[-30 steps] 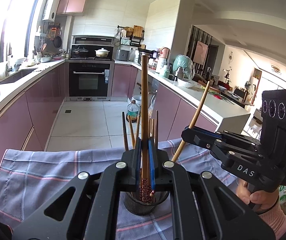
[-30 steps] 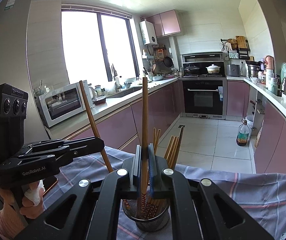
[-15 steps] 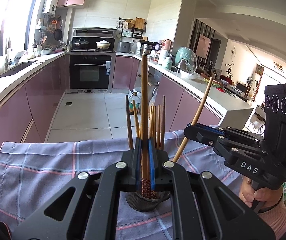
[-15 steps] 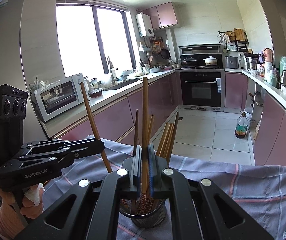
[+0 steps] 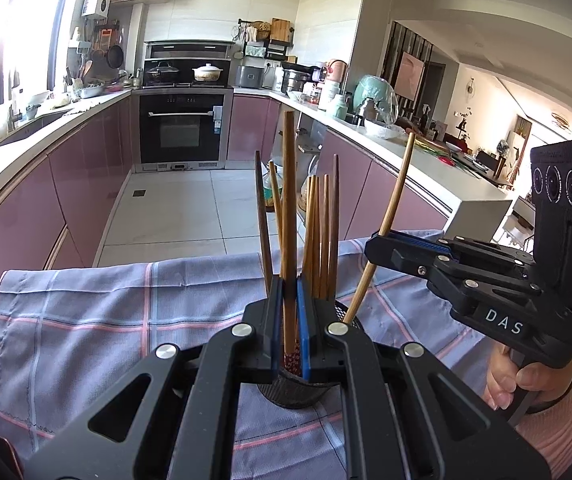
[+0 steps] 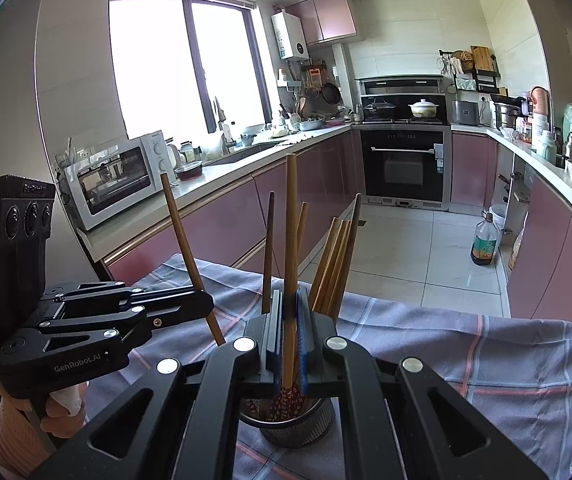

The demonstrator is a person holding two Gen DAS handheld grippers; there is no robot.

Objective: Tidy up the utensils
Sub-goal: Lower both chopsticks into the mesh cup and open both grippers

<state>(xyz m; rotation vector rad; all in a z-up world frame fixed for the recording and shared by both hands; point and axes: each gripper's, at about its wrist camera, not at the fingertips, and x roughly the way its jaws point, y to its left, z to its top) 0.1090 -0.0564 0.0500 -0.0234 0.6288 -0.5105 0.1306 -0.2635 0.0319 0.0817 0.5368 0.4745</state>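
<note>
left wrist view: the left gripper (image 5: 289, 312) is clamped on one upright chopstick (image 5: 288, 200), its blue pads pressing the shaft from both sides. the patterned lower end hangs just above, or just inside, the mouth of the mesh utensil holder (image 5: 298, 390), which stands directly under the jaws on the checked cloth (image 5: 85, 308). several other chopsticks (image 5: 320, 236) already stand in the holder, leaning slightly. to the right, the right gripper (image 5: 378, 246) pinches a second chopstick (image 5: 390, 216) that tilts, its lower tip reaching the holder's right rim.

right wrist view: the right gripper (image 6: 290, 336) is likewise closed around a near-vertical chopstick (image 6: 291, 240), with the decorated tip down in the holder (image 6: 298, 424) below the jaws. the left gripper (image 6: 201, 304) comes in from the left, holding its chopstick (image 6: 187, 248) at a slant towards the holder.

both sticks have their long axis roughly vertical and point into the holder, so the coming move is probably a straight drop or release. i cannot tell which hand is nearer; each looks centred over the holder in its own camera.
</note>
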